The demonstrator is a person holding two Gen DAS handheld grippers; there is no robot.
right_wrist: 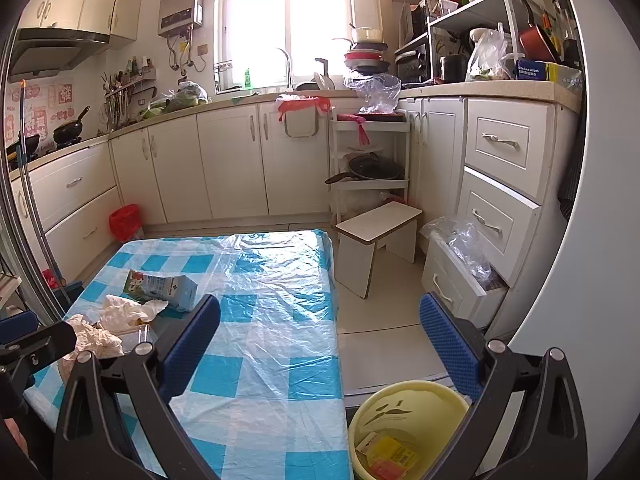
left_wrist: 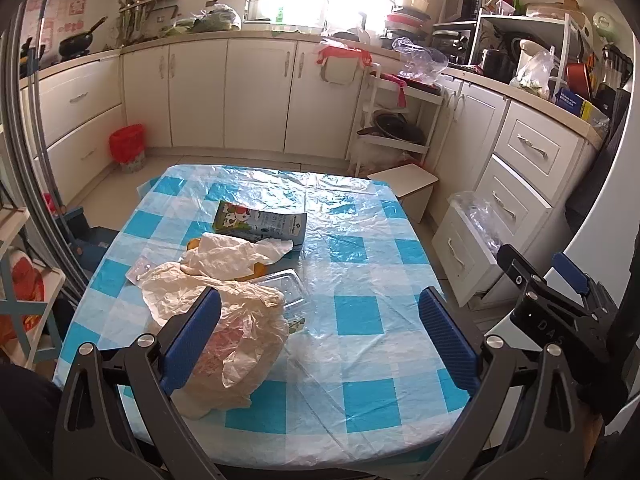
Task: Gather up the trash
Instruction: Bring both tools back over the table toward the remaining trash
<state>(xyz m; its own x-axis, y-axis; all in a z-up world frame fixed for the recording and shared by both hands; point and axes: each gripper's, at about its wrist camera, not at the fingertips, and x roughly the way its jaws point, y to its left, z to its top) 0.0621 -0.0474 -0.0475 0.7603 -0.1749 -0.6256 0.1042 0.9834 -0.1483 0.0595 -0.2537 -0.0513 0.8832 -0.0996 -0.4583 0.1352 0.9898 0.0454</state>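
Note:
Trash lies on the left half of the blue-checked table (left_wrist: 360,312): a crumpled cream plastic bag (left_wrist: 224,320), a flattened milk carton (left_wrist: 260,222), a clear plastic box (left_wrist: 284,284) and an orange scrap (left_wrist: 194,244). My left gripper (left_wrist: 320,336) is open; its left finger (left_wrist: 192,332) is against the bag and nothing is between the fingers. My right gripper (right_wrist: 320,344) hangs open and empty over the table's right edge. Below it on the floor stands a yellow bin (right_wrist: 408,432) with a yellow wrapper inside. The carton (right_wrist: 160,286) and bag (right_wrist: 100,332) show at the left there.
A white stool (right_wrist: 376,240) stands past the table's far right corner. An open drawer lined with clear plastic (right_wrist: 460,264) juts from the right cabinets. A red-lined bin (left_wrist: 127,146) sits by the far left cabinets. Counters are crowded with cookware.

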